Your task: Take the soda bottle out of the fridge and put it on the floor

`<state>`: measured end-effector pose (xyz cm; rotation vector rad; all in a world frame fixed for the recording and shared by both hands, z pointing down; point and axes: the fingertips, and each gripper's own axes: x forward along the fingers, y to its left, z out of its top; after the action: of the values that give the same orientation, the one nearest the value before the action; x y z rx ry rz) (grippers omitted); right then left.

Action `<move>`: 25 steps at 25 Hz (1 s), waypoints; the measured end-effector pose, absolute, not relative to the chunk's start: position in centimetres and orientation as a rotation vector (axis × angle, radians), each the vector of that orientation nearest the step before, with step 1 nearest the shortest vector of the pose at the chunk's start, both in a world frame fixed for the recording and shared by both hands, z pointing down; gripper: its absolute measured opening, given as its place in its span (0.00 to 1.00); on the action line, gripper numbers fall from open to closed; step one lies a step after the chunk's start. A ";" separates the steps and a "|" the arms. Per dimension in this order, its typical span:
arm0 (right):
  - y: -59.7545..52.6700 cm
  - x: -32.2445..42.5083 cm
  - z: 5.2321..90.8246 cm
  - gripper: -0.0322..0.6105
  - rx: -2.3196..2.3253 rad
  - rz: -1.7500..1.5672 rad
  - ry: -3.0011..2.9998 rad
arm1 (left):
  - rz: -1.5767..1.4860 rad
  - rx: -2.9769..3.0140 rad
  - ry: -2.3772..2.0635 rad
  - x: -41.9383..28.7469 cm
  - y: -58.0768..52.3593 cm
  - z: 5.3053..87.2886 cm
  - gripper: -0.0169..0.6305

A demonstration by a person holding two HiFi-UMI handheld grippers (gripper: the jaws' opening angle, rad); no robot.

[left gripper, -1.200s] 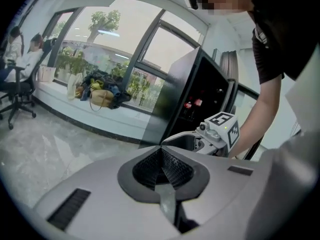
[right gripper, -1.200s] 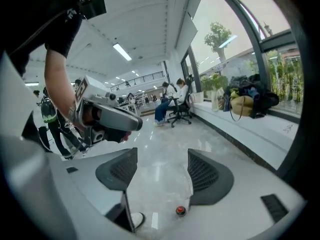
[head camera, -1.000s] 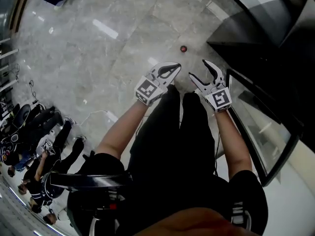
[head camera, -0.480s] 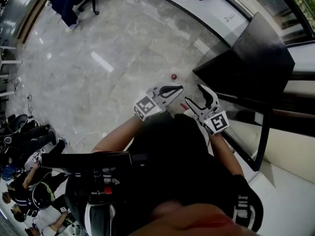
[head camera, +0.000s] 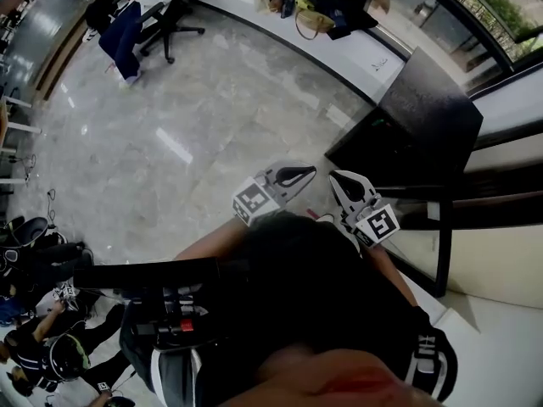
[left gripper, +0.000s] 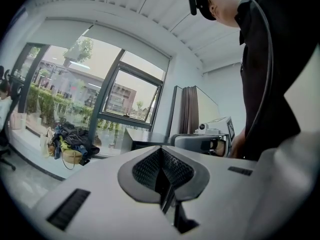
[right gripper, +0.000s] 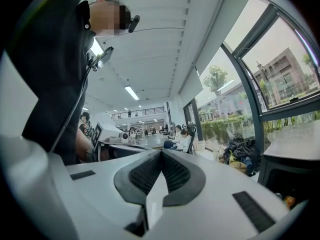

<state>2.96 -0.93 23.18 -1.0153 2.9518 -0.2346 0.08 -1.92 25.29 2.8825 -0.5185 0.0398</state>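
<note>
I hold both grippers out in front of my body, side by side and apart, each pointing about level over the grey marble floor [head camera: 170, 125]. My left gripper [head camera: 310, 173] has its jaws pressed together: in its own view [left gripper: 161, 150] the ribbed pads [left gripper: 145, 169] meet at the tips and nothing sits between them. My right gripper [head camera: 337, 179] has just been closing its jaws, and in its own view [right gripper: 161, 152] the tips touch, with only a narrow bare gap lower down and no thing in it. The fridge [head camera: 424, 113] is the dark cabinet just to the right of my right gripper, and its glass door [head camera: 444, 244] stands swung open beside my right arm. I cannot make out the soda bottle in any view; in the right gripper view a small bright speck [right gripper: 287, 200] shows in the dark mouth of the fridge, too small to name. A heap of bags [left gripper: 70, 141] lies by the window beyond
</note>
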 end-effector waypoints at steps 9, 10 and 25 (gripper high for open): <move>-1.8 3.0 21.9 0.07 -0.994 -0.148 2.968 | 0.013 2.918 -0.494 2.0 -2.4 23.7 0.03; -1.8 3.0 21.9 0.07 -0.990 -0.150 2.968 | 0.015 2.919 -0.495 2.1 -2.4 23.7 0.03; -1.4 3.1 22.5 0.07 -1.000 -0.164 2.985 | 0.031 2.916 -0.512 2.0 -2.3 23.9 0.03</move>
<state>3.10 -1.41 22.55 -1.0000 2.9849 -0.1636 2.01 -2.35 23.90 2.9158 -0.5121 0.0308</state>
